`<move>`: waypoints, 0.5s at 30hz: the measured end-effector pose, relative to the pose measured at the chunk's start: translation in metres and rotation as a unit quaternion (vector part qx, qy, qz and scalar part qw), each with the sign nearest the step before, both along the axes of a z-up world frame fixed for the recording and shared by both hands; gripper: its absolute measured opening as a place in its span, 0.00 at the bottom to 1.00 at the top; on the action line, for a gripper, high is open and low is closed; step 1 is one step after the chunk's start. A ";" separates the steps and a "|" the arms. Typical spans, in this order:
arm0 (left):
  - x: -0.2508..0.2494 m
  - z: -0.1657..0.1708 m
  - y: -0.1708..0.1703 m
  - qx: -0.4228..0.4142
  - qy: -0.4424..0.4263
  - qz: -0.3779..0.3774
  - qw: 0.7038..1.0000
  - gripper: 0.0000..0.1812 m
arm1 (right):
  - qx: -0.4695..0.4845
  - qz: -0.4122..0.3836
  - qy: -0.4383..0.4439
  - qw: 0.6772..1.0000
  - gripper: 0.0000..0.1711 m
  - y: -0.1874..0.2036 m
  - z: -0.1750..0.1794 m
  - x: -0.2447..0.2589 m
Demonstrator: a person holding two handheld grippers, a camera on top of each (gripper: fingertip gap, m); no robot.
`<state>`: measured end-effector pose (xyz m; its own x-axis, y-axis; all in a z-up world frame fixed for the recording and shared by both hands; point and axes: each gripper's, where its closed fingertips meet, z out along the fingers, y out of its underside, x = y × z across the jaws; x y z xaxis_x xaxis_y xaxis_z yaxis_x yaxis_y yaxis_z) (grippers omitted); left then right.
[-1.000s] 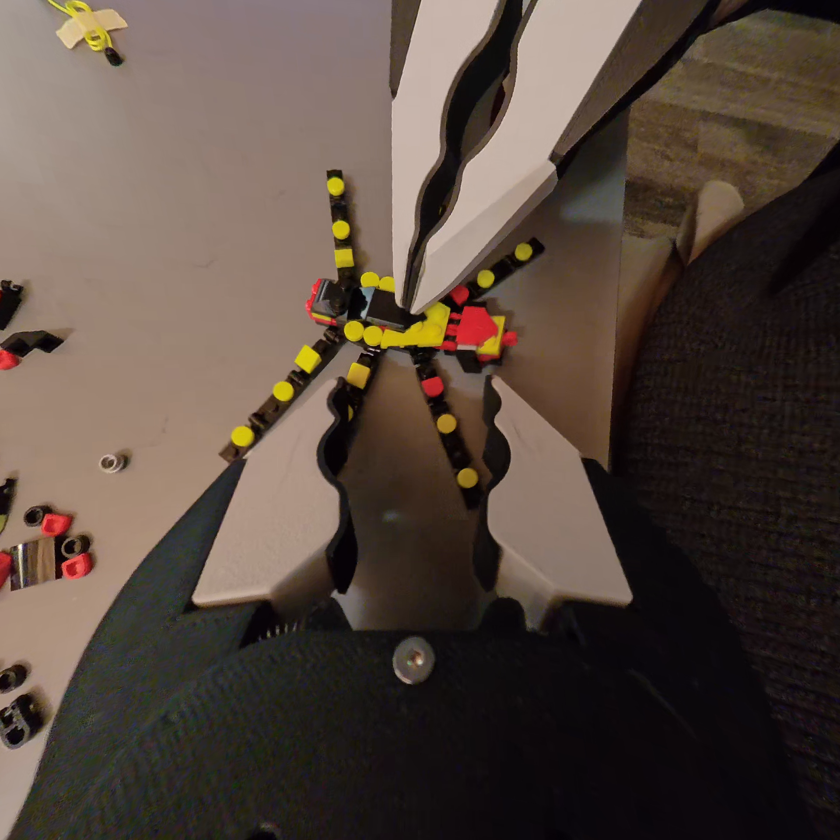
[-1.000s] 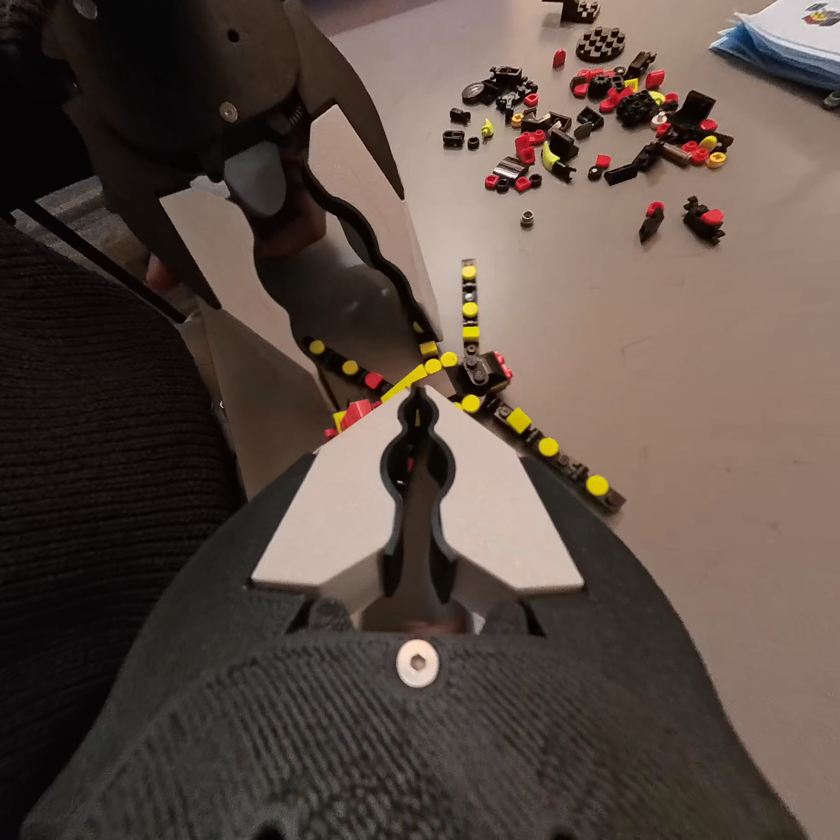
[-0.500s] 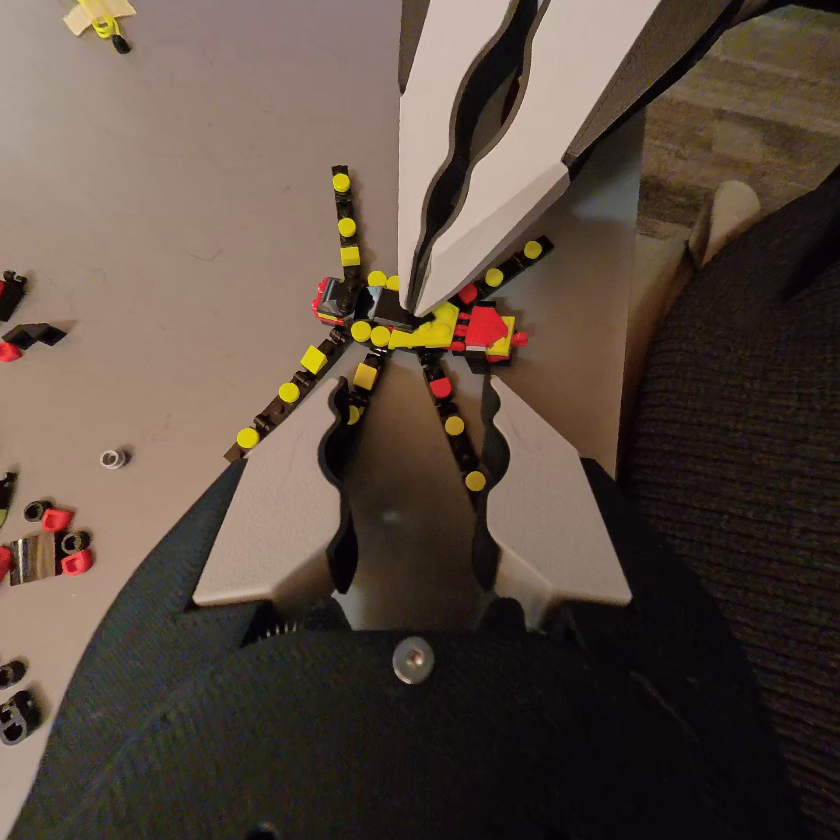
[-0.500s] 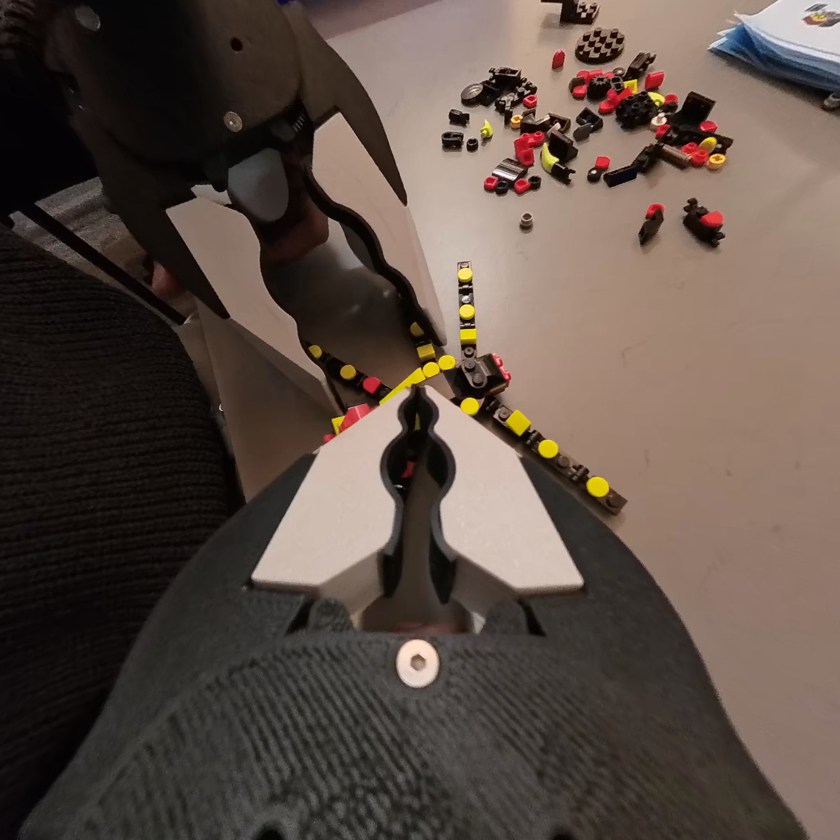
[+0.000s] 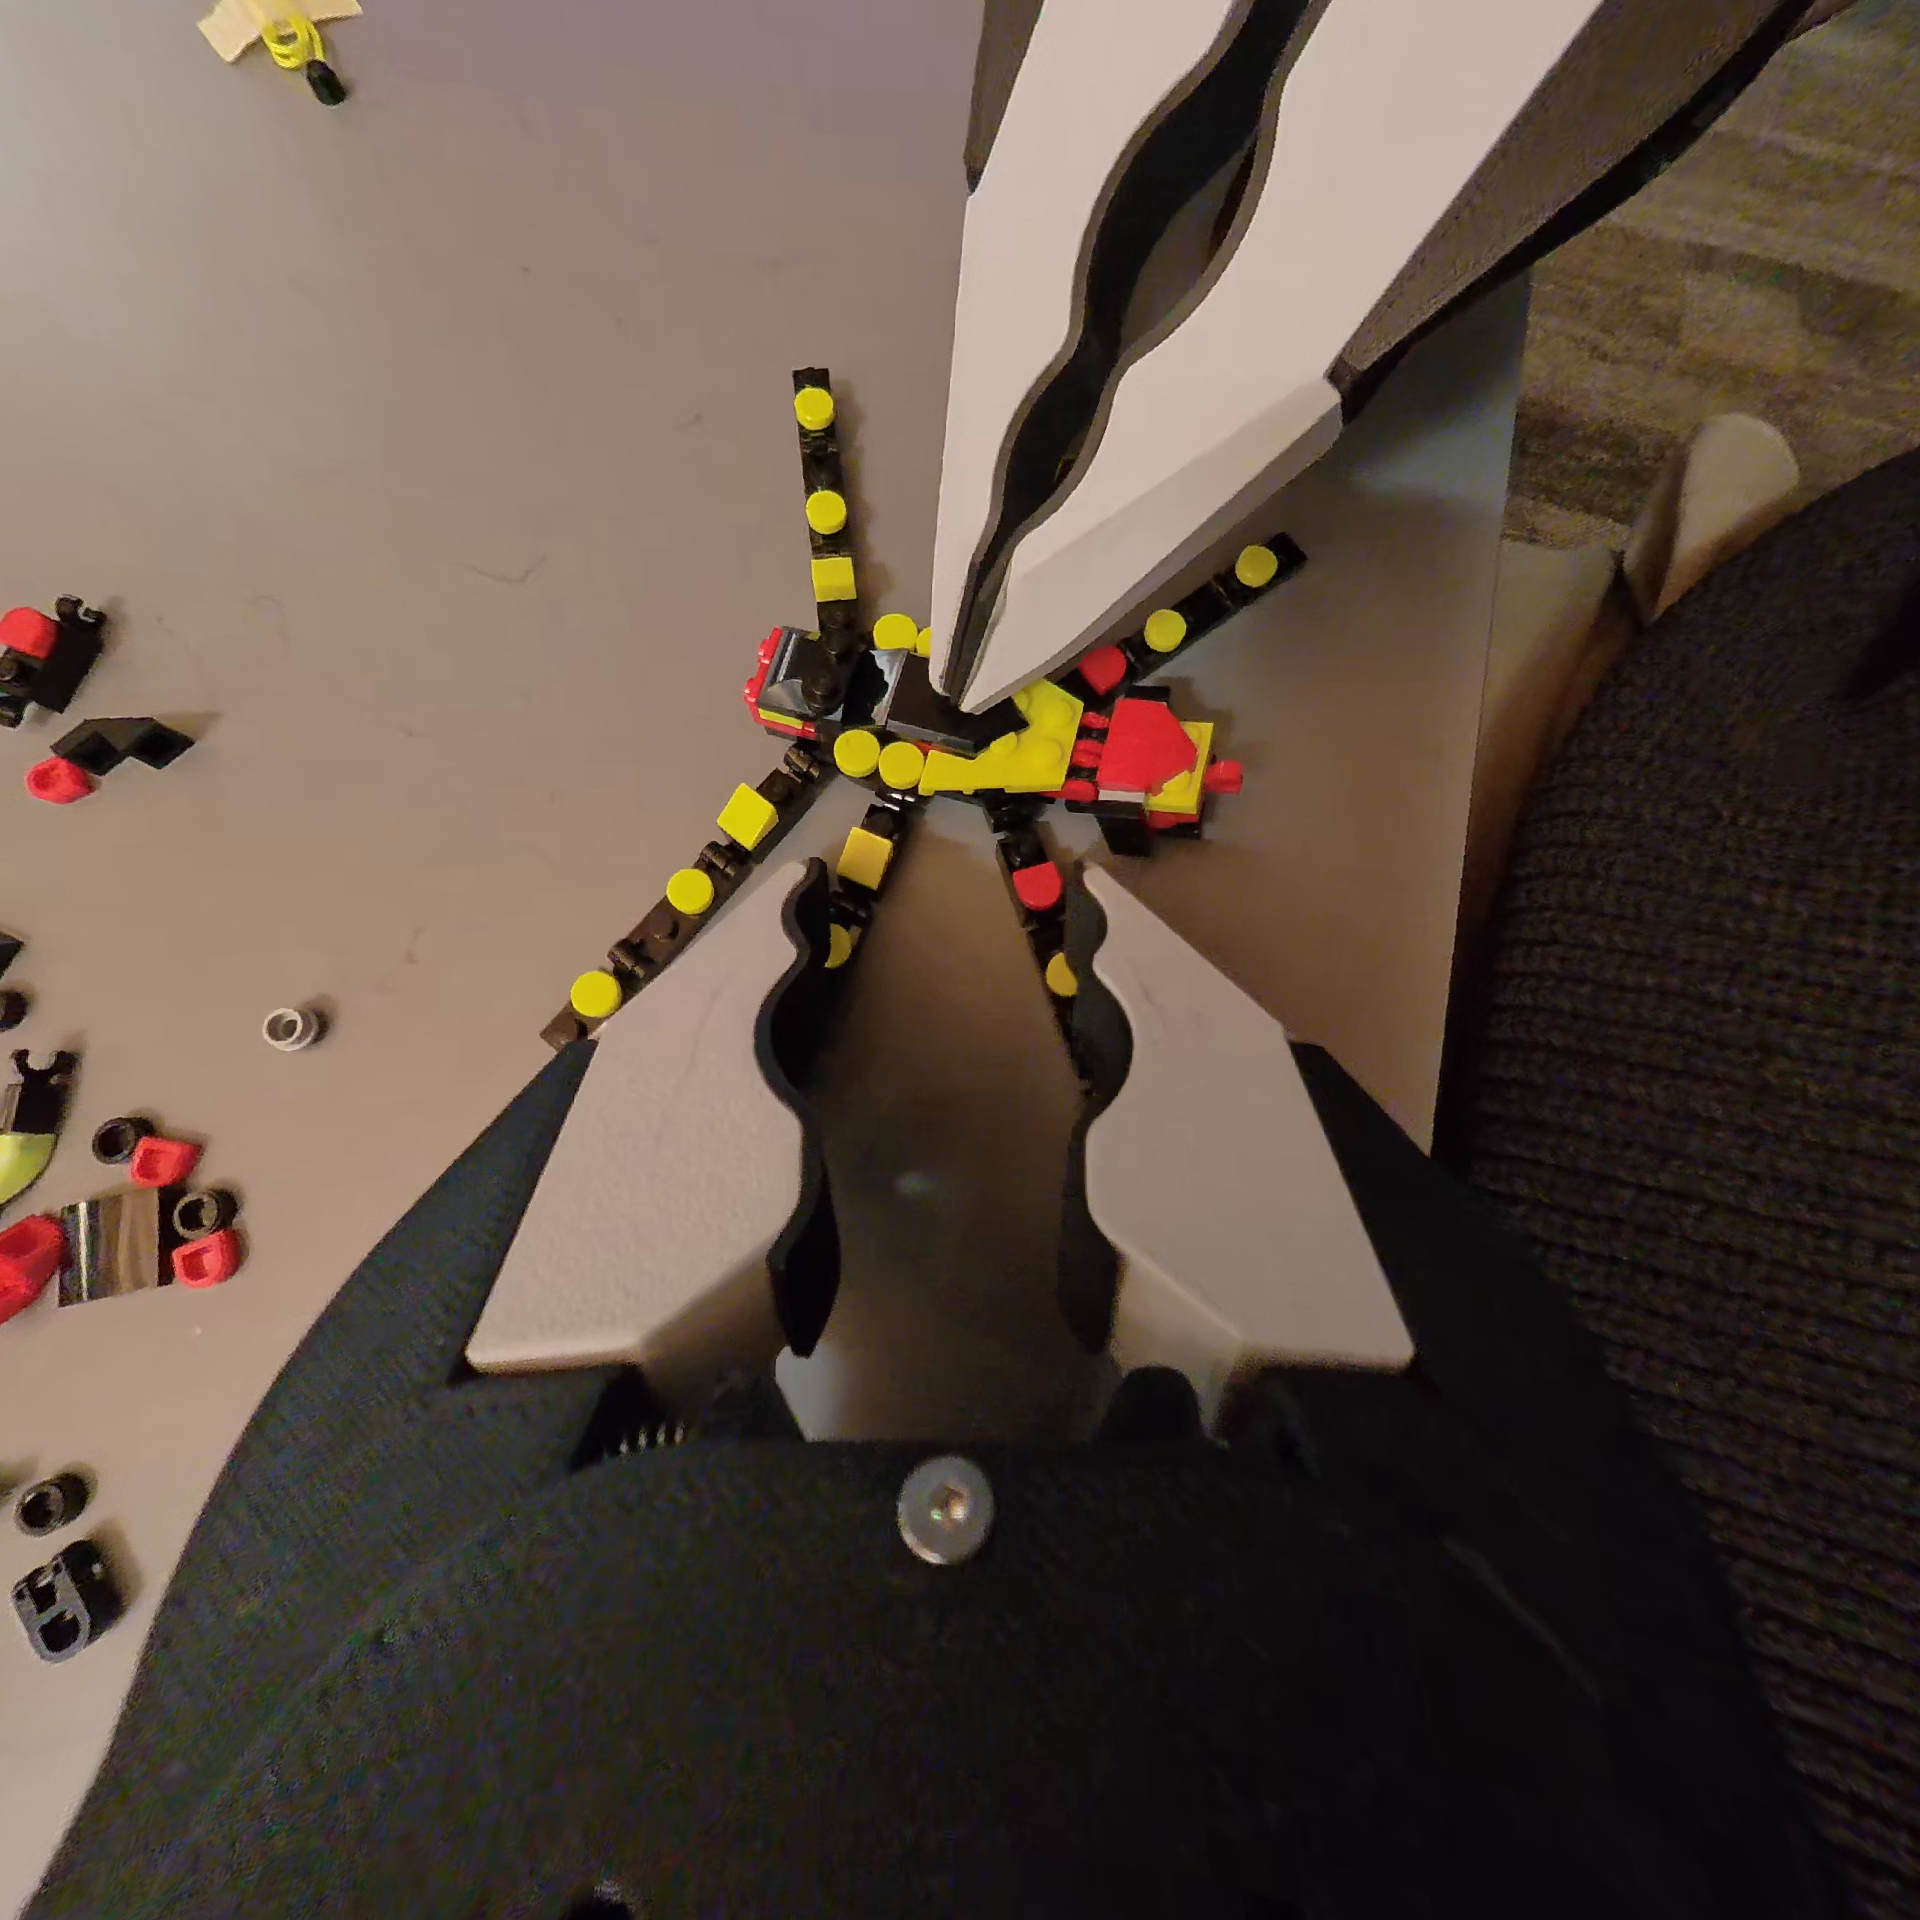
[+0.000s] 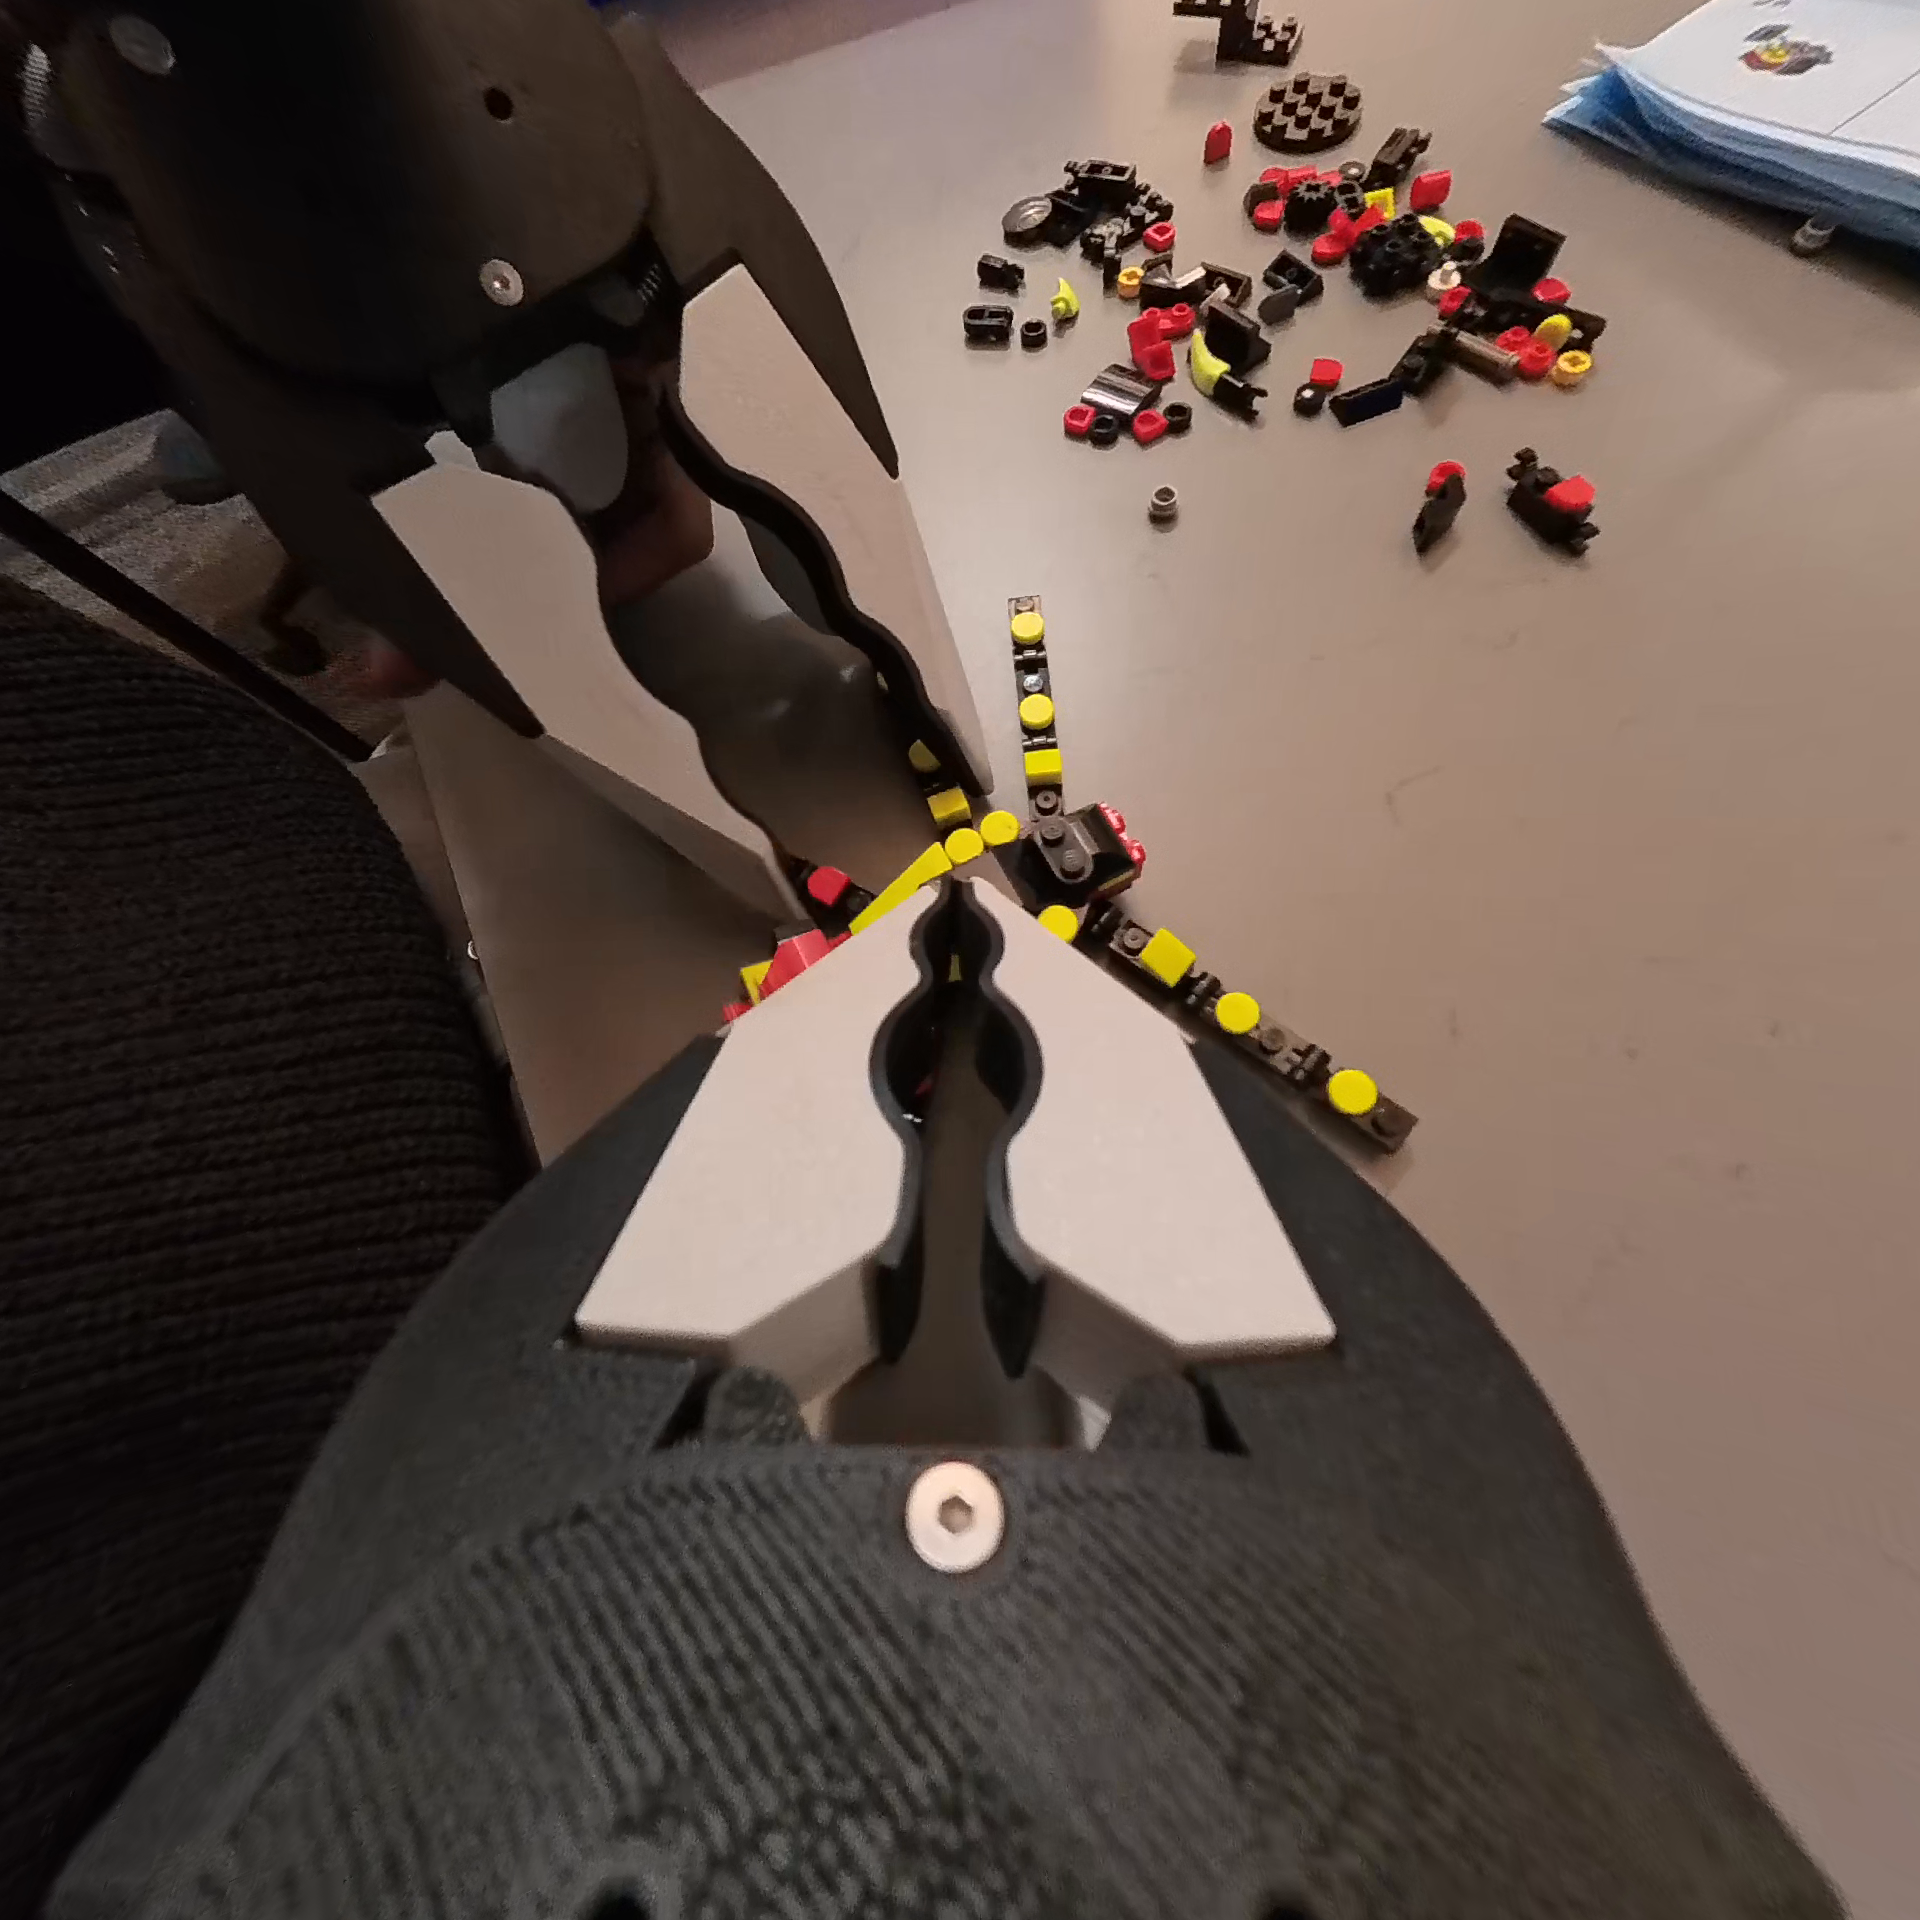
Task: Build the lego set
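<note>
Near the table's (image 5: 416, 312) right edge lies the lego model (image 5: 987, 743): a black, yellow and red body with studded black legs fanned out flat on the grey top. Its red tail end sits just short of the edge, with a dark knit sleeve (image 5: 1714, 1039) and floor beyond.

Right gripper (image 5: 961, 701) comes down from above, jaws together, tips pressed on a black tile (image 5: 940, 717) atop the body. Whether anything is pinched between the tips cannot be told.

Left gripper (image 5: 940, 894) sits low in front, jaws apart, straddling two near legs; the right finger (image 5: 1195, 1091) overlaps one leg, contact unclear.

Open room: bare table to the model's left and far side. Loose pieces (image 6: 1299, 281) are heaped well apart, with a small grey ring (image 6: 1164, 504) lying between heap and model. A blue-edged booklet (image 6: 1766, 114) occupies the far corner.

Against a second ago: model and right tips sit in much the same place; the left gripper has crept slightly closer, its right finger now covering more of the near leg. Jaw gaps unchanged.
</note>
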<state>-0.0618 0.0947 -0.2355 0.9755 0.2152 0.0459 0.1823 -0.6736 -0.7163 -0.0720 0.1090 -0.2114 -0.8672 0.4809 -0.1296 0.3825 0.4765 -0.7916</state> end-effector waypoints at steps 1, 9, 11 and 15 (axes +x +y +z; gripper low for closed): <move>0.000 0.000 0.000 0.000 0.000 0.000 1.000 0.25 | 0.000 -0.001 -0.001 1.000 0.00 0.000 0.000 0.000; 0.000 0.000 0.000 -0.001 0.003 0.001 1.000 0.25 | 0.010 -0.006 0.009 1.000 0.00 0.000 0.000 0.000; 0.000 0.000 0.000 -0.001 0.003 0.001 1.000 0.25 | 0.010 -0.007 0.008 1.000 0.00 0.000 0.000 0.000; 0.001 0.000 -0.002 -0.002 0.005 -0.007 1.000 0.25 | 0.011 -0.007 0.009 1.000 0.00 0.000 0.000 -0.001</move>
